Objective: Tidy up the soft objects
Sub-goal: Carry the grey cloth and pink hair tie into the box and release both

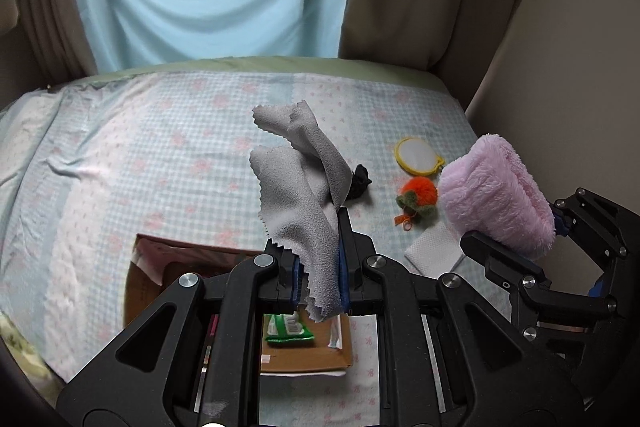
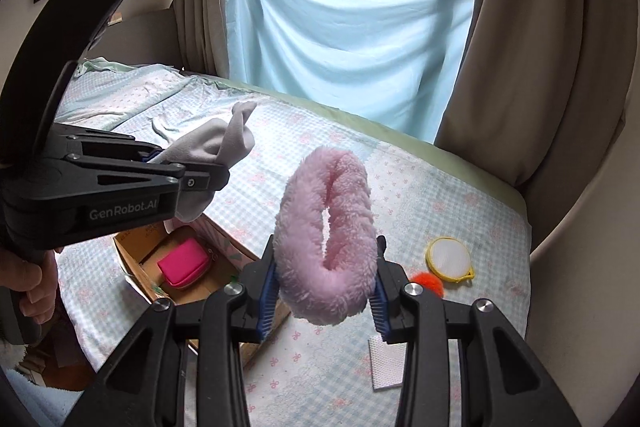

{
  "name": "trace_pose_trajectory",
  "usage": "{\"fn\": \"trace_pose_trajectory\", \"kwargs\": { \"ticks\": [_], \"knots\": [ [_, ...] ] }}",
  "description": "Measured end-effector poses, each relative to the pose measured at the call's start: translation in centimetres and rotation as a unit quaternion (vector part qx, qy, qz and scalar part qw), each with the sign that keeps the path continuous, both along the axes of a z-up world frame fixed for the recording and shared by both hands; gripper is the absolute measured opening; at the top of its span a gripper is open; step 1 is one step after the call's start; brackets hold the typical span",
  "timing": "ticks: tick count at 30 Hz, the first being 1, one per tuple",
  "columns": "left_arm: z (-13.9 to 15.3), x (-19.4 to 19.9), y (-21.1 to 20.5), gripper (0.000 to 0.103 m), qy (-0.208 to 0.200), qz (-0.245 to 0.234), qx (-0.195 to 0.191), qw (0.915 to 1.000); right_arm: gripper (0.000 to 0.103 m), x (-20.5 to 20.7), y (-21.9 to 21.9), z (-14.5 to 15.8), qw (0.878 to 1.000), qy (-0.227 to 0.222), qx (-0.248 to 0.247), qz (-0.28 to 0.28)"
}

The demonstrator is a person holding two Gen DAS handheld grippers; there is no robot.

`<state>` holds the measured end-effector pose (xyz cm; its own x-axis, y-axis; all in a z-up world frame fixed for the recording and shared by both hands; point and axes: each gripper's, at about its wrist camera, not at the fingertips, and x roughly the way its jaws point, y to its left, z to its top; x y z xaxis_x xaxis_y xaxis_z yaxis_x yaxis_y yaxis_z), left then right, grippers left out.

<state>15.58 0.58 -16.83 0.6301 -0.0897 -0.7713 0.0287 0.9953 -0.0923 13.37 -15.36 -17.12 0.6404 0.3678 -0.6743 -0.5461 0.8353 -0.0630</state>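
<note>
The left gripper (image 1: 320, 275) is pinching a grey cloth (image 1: 298, 187) by one lower corner, so most of it flops loose above the jaws; a light shake could let that thin edge slide out. Beside it, the right gripper (image 2: 326, 291) is clamped on a fluffy pink cloth (image 2: 326, 239), folded into a fat loop that bulges out between the pads. I'd guess the plush pile could compress and slip, dropping it short of the cardboard box (image 2: 136, 251) lying just below on the bed (image 1: 160, 147). The box already holds a pink pouch (image 2: 184, 263) and a green packet (image 1: 288, 331). Farther off sit an orange pompom (image 1: 416, 193), a yellow round pad (image 1: 418, 155) and something small and black (image 1: 360, 179), still unsorted.
</note>
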Motion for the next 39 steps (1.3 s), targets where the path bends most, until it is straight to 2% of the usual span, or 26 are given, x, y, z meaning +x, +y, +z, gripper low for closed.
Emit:
{"fn": "trace_pose_trajectory", "kwargs": {
  "ticks": [4, 8, 13, 18, 27, 33, 39],
  "knots": [
    [0.1, -1.7, 4.7, 0.012, 0.009, 0.003, 0.007, 0.9999, 0.036, -0.7, 4.1, 1.0, 1.000, 0.014, 0.003, -0.008],
    [-1.0, -2.8, 9.7, 0.012, 0.031, -0.003, 0.008, 0.9995, 0.036, -0.9, 8.3, 0.3, 0.998, 0.051, 0.007, -0.034],
    [-4.0, -3.1, 15.0, 0.012, 0.067, -0.026, 0.009, 0.9974, 0.036, -1.1, 12.8, -1.6, 0.991, 0.099, 0.020, -0.087],
    [-8.1, -2.2, 18.5, 0.012, 0.106, -0.056, 0.012, 0.9928, 0.036, -0.8, 15.9, -4.7, 0.977, 0.148, 0.029, -0.151],
    [-14.8, 0.5, 19.2, 0.012, 0.155, -0.102, 0.009, 0.9826, 0.036, 1.1, 18.5, -10.3, 0.950, 0.212, 0.037, -0.228],
    [-18.8, 2.0, 18.8, 0.012, 0.183, -0.111, 0.003, 0.9768, 0.036, 3.2, 18.6, -14.4, 0.935, 0.251, 0.038, -0.249],
    [-21.0, 2.2, 18.1, 0.012, 0.205, -0.125, 0.016, 0.9706, 0.036, 4.3, 18.0, -17.5, 0.920, 0.292, 0.048, -0.257]
  ]
}}
